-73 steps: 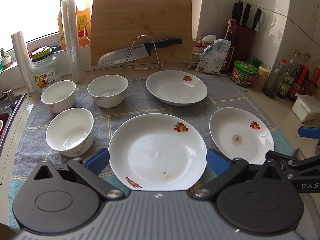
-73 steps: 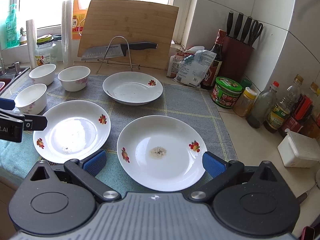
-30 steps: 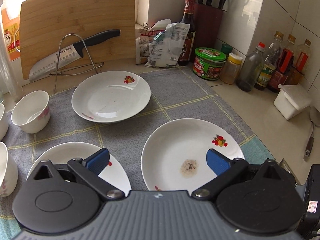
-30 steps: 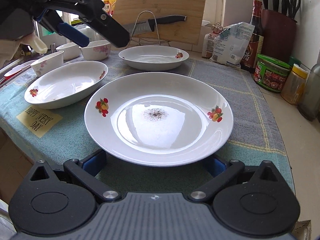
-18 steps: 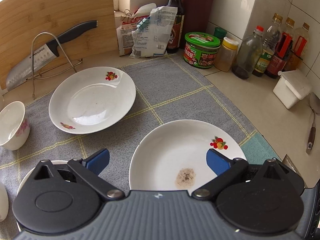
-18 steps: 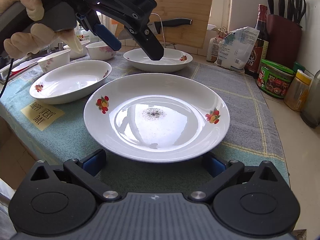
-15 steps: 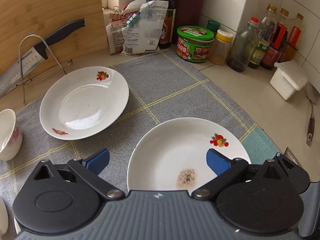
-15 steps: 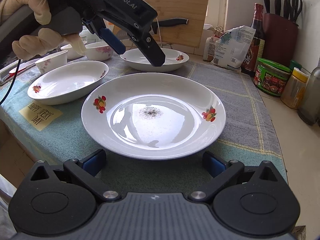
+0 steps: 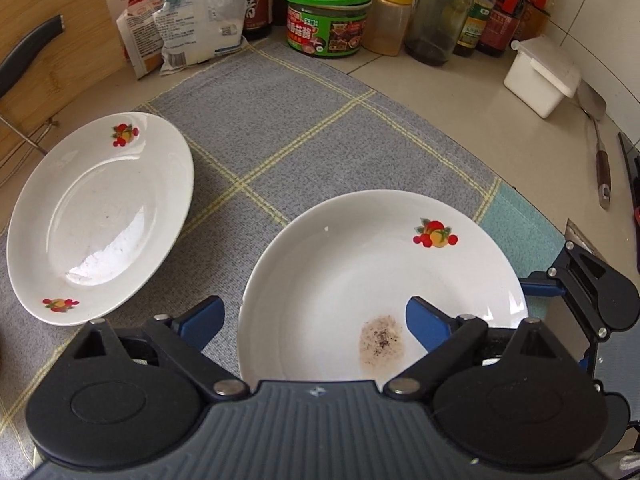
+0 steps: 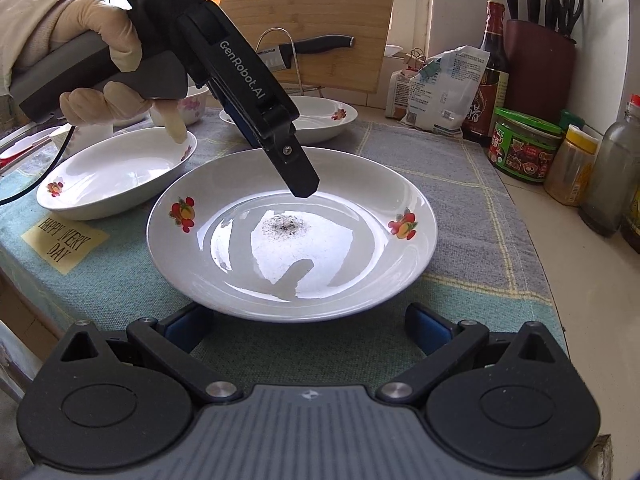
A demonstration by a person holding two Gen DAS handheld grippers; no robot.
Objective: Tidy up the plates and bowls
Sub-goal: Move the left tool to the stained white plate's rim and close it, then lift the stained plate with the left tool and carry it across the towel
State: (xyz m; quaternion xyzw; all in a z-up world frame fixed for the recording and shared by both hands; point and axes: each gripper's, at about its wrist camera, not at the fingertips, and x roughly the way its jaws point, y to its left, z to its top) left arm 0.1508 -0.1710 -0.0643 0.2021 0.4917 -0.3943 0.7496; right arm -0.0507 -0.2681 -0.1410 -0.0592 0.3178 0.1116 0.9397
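While closing: left gripper (image 9: pixel 312 318) jaws straddled the speckled white fruit-print plate's (image 9: pixel 360 264) rim, not yet pressing.
Right gripper (image 10: pixel 308 326): jaws apart at near rim.
Advice: seat pads squarely, lift level.

- On the left gripper (image 10: pixel 276 148), along the black finger arm, we read "GenRobot.AI" in white; higher on its body, partly cut off, "...AS", "...ata Acquisition System".
- On the yellow patch (image 10: pixel 64 243) sewn to the teal towel (image 10: pixel 120 280), we read "HAPPY EVERY DAY" in dark capitals.
- On the knife (image 10: pixel 296 50) blade in the wire rack, we read "SUPOR".
- On the green-lidded jar (image 9: pixel 326 20), the paper packets (image 9: pixel 192 20) and the dark sauce bottle (image 10: pixel 490 80), we see printed characters, too small for us to read.
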